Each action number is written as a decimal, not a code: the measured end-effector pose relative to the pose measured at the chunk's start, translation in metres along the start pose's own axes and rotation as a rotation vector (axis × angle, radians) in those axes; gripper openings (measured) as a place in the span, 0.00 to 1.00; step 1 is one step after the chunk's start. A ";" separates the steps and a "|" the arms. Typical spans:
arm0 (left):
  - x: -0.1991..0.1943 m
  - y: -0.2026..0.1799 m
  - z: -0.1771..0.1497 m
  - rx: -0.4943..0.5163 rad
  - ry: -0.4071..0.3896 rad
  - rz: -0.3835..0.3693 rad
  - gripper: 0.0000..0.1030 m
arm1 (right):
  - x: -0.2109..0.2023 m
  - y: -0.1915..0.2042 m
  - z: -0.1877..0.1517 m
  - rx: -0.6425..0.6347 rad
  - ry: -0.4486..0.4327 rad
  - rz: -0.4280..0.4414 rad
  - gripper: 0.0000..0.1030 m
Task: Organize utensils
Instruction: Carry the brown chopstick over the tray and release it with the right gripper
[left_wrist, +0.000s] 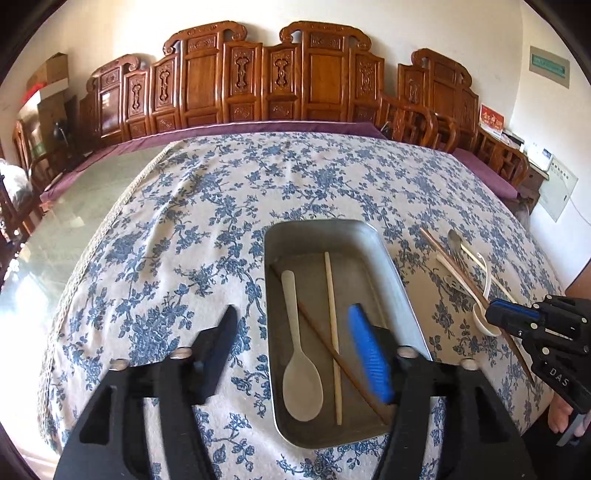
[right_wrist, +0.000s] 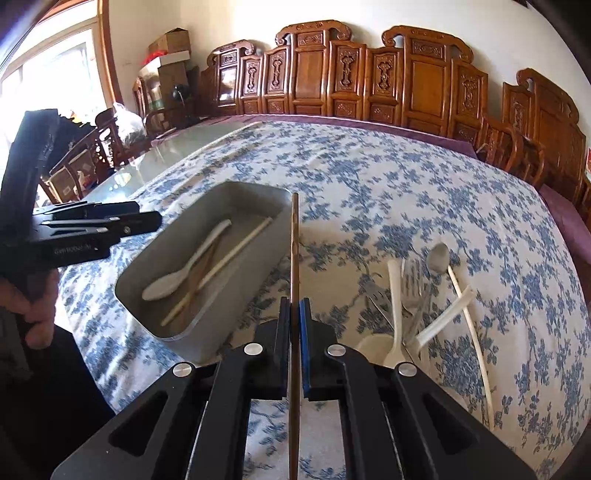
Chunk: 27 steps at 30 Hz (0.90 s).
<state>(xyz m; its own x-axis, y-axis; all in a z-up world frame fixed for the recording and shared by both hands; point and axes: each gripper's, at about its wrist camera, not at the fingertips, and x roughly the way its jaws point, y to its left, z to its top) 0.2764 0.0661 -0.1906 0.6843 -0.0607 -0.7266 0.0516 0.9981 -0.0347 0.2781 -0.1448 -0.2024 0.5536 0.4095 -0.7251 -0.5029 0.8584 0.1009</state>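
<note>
The right gripper (right_wrist: 294, 314) is clenched on a brown chopstick (right_wrist: 294, 236); the left gripper (left_wrist: 295, 354) is released, empty. The long chopstick may pivot and miss the tray (right_wrist: 207, 343).

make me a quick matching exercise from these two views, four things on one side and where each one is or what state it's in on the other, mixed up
Column one:
1. white spoon
2. brown chopstick
3. left tool
4. metal fork

Column two:
A. clamped in the shut right tool
B. lying in the metal tray
C. open and empty, above the tray
D. in the loose pile on the floral tablecloth

Pairs: 1-B, 2-A, 3-C, 4-D
</note>
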 end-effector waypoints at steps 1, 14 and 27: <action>0.000 0.002 0.001 -0.004 -0.006 0.006 0.77 | 0.000 0.002 0.002 -0.002 0.000 0.003 0.06; -0.005 0.035 0.008 -0.059 -0.018 0.021 0.80 | 0.034 0.037 0.041 0.075 0.022 0.115 0.06; -0.007 0.052 0.008 -0.100 -0.024 0.021 0.80 | 0.089 0.059 0.059 0.153 0.101 0.153 0.06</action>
<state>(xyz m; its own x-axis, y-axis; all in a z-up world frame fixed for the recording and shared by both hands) 0.2803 0.1179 -0.1814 0.7017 -0.0384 -0.7114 -0.0355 0.9954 -0.0887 0.3372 -0.0393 -0.2207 0.4052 0.5121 -0.7573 -0.4654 0.8285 0.3113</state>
